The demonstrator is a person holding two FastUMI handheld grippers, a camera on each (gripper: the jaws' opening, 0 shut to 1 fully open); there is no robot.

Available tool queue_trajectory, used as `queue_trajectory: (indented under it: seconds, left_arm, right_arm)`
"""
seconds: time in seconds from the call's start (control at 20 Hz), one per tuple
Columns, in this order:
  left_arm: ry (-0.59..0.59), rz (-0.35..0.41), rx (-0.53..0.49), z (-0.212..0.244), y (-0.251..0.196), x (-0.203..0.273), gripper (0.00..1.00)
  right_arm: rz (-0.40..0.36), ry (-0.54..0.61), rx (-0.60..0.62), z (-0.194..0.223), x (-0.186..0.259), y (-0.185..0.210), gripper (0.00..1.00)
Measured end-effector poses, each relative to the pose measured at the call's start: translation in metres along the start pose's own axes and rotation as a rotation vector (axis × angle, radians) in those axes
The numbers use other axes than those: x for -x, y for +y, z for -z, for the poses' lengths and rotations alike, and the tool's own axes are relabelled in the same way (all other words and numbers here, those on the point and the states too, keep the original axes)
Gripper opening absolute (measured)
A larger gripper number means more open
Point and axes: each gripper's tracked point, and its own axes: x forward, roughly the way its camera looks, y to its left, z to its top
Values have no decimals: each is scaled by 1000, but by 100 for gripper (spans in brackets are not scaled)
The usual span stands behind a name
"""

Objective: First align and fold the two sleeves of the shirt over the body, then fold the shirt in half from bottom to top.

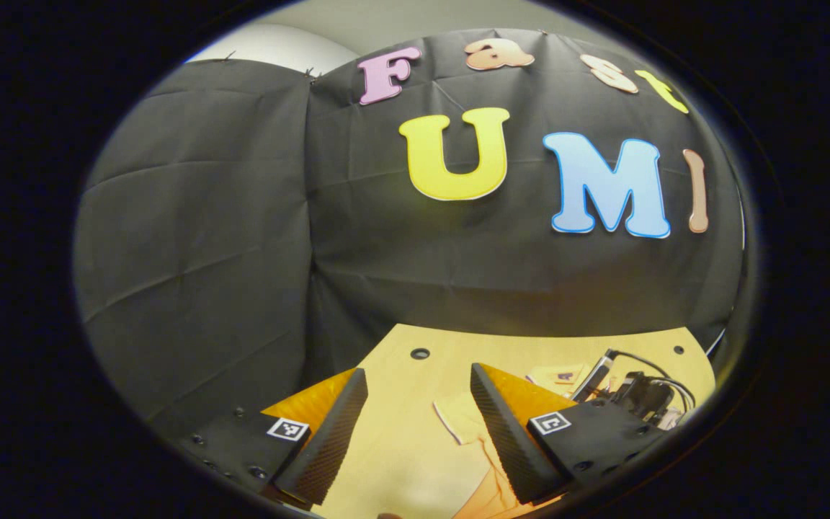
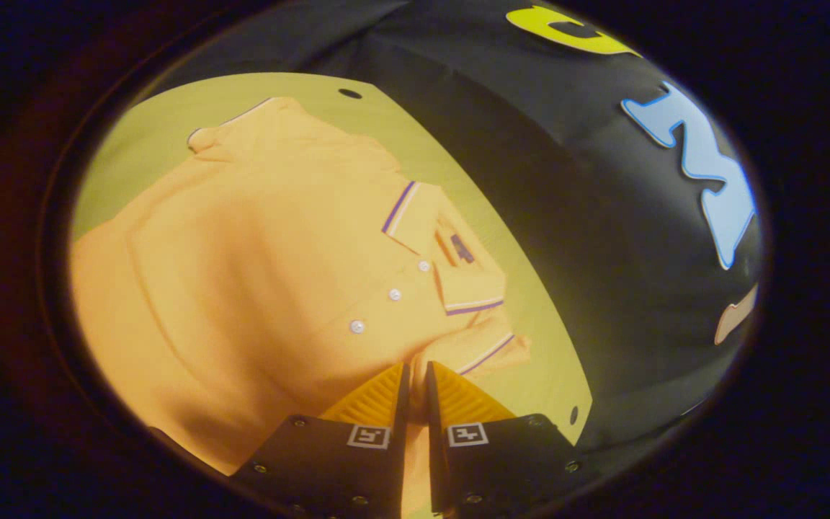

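An orange polo shirt [image 2: 256, 259] lies front up on the wooden table [image 2: 163, 115] in the right gripper view, with a purple-striped collar [image 2: 404, 209] and three white buttons. My right gripper [image 2: 416, 364] is shut on the near sleeve [image 2: 483, 349] beside its striped cuff, and orange cloth shows in the thin gap between the fingers. In the left gripper view my left gripper [image 1: 417, 369] hovers open over bare table [image 1: 400, 432], nothing between its fingers. A pale edge of the shirt [image 1: 458, 422] lies just inside its right finger.
Black cloth walls close off the table's far side and left. The other gripper's body with black cables [image 1: 642, 393] sits at the right in the left gripper view. Small round holes [image 1: 420, 353] mark the tabletop near its edges.
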Motion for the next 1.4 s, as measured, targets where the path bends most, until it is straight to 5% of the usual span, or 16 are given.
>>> queue_trajectory:
  seconds: [0.4,0.55,1.15,1.4]
  left_arm:
    - [23,11,11,12,5,-4,96]
    - [29,23,4,15,2,-8,96]
    - [91,105,-29,56,-20,-48,100]
    - [143,150,-50,89,-36,-84,96]
  right_arm:
    - [-1,-3,-86,0,6,-16,37]
    - [29,-15,-124,0,11,-32,60]
    - [77,-164,-274,-32,67,-67,51]
    - [94,-183,-328,-30,94,-75,56]
